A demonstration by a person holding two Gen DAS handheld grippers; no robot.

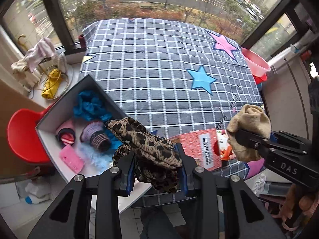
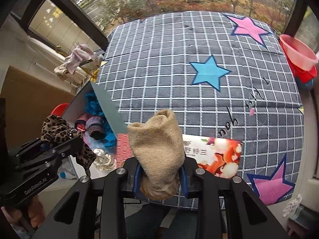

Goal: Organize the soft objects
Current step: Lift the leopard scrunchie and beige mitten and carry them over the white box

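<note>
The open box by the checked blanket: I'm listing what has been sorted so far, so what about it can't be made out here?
- Left wrist view: the leopard-print cloth in the left gripper hides the near right corner of the white box.
- Right wrist view: the box's wall and the left gripper hide most of its contents.
- Pink flat item: too small to identify.
</note>
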